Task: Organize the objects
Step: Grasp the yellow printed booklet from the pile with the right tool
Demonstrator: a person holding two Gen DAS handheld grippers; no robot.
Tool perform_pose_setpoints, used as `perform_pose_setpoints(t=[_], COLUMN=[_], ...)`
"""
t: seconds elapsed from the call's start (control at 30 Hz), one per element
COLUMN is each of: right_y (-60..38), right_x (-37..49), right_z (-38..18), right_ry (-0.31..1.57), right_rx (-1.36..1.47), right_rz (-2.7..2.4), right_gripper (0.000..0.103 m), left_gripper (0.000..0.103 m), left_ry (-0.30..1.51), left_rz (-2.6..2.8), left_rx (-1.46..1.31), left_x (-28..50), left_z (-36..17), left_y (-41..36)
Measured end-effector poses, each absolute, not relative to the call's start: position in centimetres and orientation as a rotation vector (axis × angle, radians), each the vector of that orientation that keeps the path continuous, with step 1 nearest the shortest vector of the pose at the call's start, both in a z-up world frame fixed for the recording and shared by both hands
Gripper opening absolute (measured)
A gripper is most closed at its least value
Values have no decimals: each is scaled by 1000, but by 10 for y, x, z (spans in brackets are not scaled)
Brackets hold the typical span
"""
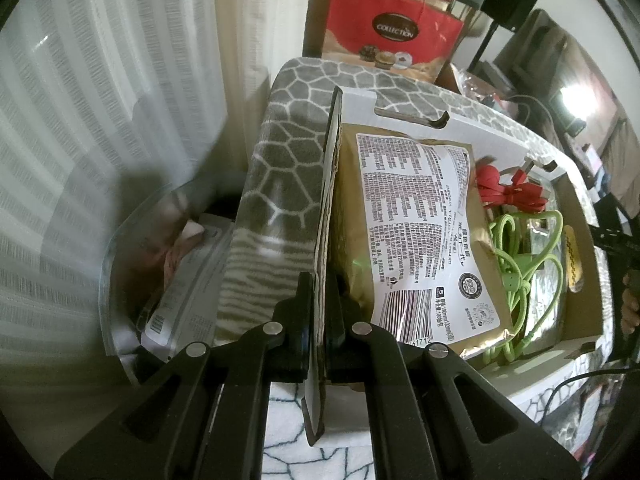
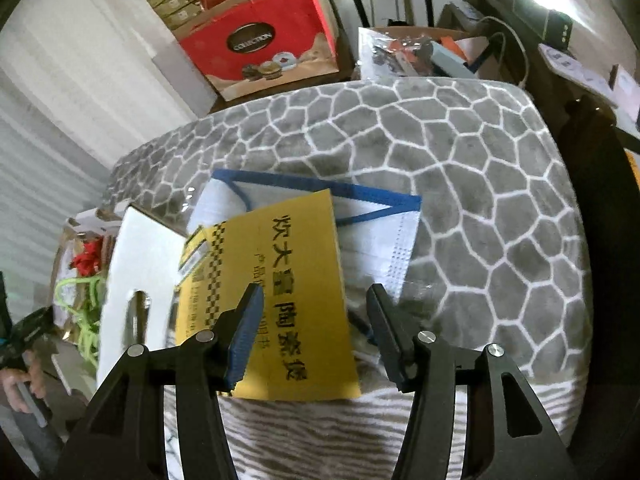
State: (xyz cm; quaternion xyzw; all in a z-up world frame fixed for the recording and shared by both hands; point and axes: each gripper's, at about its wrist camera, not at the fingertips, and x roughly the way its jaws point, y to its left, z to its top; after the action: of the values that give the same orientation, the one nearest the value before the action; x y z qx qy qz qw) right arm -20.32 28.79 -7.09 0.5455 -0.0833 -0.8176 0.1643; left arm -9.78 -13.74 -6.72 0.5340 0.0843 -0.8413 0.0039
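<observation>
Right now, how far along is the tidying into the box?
Done: the gold pouch, green cable and red cable lie in the box. In hand: the left gripper clamps its wall. Left: the yellow booklet and face mask, below the open right gripper.

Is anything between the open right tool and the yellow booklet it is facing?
Nothing visible. The right tool is open just above the yellow booklet, which lies on top of a white face mask on the grey blanket, its left part over the white box wall.
</observation>
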Motion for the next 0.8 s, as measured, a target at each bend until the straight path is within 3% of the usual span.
perform_pose_setpoints(t=[0.13, 0.3, 0.5, 0.6, 0.8], right_y=[291, 299, 290, 275, 277], right_x=[-199, -187, -174, -173, -178], right_z=[-65, -49, -51, -63, -70], right_ry=[-343, -414, -484, -403, -526], right_rx=[1522, 1382, 1323, 1395, 1372], right_rz=[-2249, -2225, -1986, -2011, -2045], right_gripper=[48, 26, 23, 22, 4], left_gripper=[3, 3, 3, 3, 3], left_ry=[264, 266, 262, 263, 271], left_rz=[-2636, -2637, -2635, -2634, -2632], left_rx=[1675, 1673, 1675, 1675, 1682], left_x=[-98, -98, -98, -98, -99], left_z=[-67, -67, -68, -68, -68], left_y=[-138, -138, -138, -138, -139])
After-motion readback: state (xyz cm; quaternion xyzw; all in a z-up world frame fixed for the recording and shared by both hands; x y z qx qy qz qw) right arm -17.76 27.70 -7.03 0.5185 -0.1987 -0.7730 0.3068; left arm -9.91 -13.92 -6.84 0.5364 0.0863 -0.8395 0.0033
